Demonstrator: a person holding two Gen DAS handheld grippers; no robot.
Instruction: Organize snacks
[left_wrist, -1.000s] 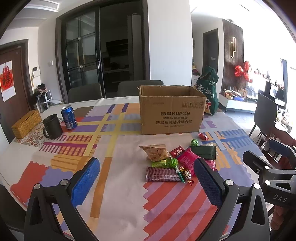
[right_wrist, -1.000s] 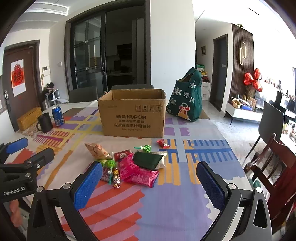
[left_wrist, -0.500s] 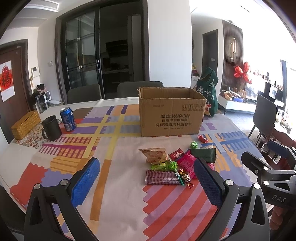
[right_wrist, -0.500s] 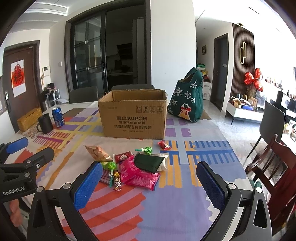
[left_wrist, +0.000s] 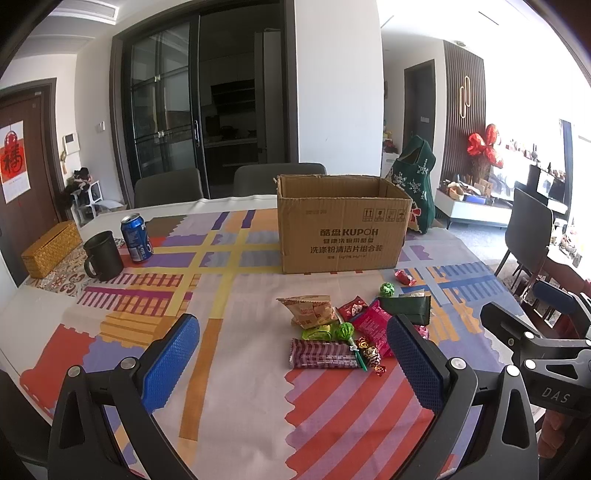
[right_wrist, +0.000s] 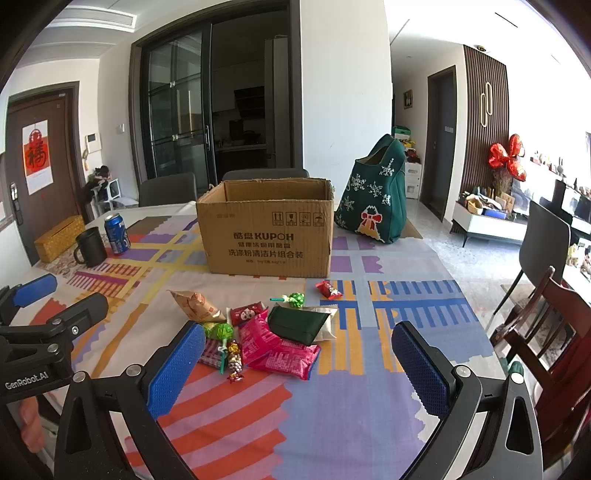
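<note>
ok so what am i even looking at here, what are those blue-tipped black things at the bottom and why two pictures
There is no robot arm. A person holds a two-finger gripper in each hand, and a fisheye camera on each looks forward along its fingers. So one picture is from the left gripper, the other from the right gripper. The blue pads are their fingertips. Both are open and hold nothing.

Each view also catches the other gripper at its edge.

Ahead is a table under a colourful patterned cloth. On it lie loose snacks in a pile: wrapped sweets, a pink packet, a dark green pouch. Behind them stands an open cardboard box, probably where the snacks go. Further left are a black mug and a blue can.
</note>
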